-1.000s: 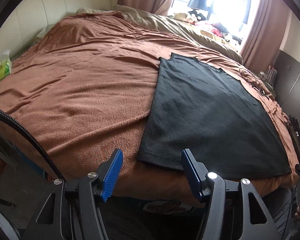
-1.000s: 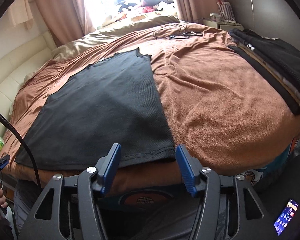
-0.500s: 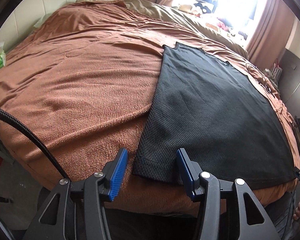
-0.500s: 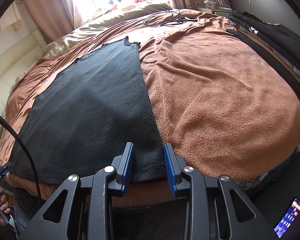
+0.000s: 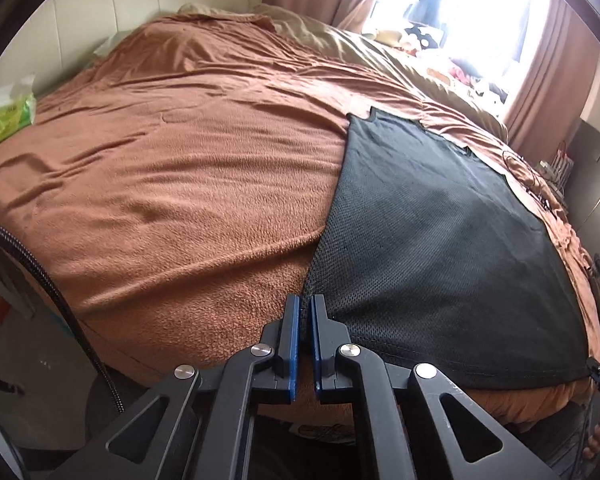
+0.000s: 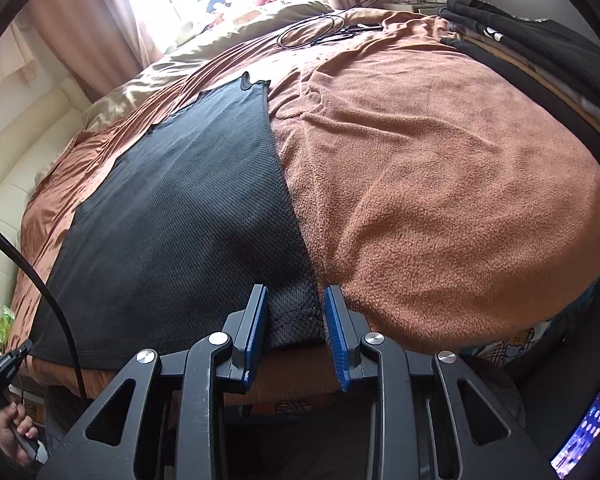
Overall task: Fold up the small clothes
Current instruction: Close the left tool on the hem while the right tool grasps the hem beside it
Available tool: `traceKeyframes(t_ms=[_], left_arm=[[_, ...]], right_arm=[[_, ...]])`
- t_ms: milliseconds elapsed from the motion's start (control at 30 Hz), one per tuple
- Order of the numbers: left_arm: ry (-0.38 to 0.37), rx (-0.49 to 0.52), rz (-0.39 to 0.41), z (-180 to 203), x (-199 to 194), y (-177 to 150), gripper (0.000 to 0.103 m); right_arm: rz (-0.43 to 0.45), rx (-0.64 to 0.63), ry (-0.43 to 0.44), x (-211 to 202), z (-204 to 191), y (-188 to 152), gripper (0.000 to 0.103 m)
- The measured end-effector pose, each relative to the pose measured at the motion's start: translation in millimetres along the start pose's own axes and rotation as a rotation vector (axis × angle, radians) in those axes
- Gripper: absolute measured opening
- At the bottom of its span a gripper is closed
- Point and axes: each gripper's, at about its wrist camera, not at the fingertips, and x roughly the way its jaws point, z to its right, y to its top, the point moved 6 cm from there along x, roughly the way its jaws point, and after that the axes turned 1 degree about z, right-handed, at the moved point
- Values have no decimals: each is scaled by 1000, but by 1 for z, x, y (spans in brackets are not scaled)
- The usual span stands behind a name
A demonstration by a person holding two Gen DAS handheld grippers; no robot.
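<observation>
With the black mesh sleeveless shirt [image 5: 440, 248] flat at the brown blanket's [image 5: 180, 184] near edge, the left gripper [image 5: 305, 312] pinches one hem corner while the right gripper [image 6: 296, 312], jaws apart, straddles the other; it likely must close before both lift the hem away.

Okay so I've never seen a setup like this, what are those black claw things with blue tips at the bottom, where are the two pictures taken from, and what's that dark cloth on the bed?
Those are two hand-held grippers, one in each of a person's hands, each carrying a camera looking along its fingers. One picture comes from the left gripper, the other from the right gripper. A black mesh garment lies flat on a brown blanket covering a bed. The left gripper looks pinched shut on the garment's near left corner; the right one is open, straddling the near right corner. Folded dark clothes are stacked at the right.
</observation>
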Motion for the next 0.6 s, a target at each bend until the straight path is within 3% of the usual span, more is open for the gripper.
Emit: traceKeyframes(t_ms=[267,433,600], left_arm=[[15,-9,27,-13,-11,12,5],[6,-23,0,-15,-5,3,5],[6,-24,-12,-15,-4,0,5]], right_arm=[[15,-6,51,-7,-5,-2,26],[-14,-6,19,8,-8,-6,26],[33,118,43,1,1,-16,26]])
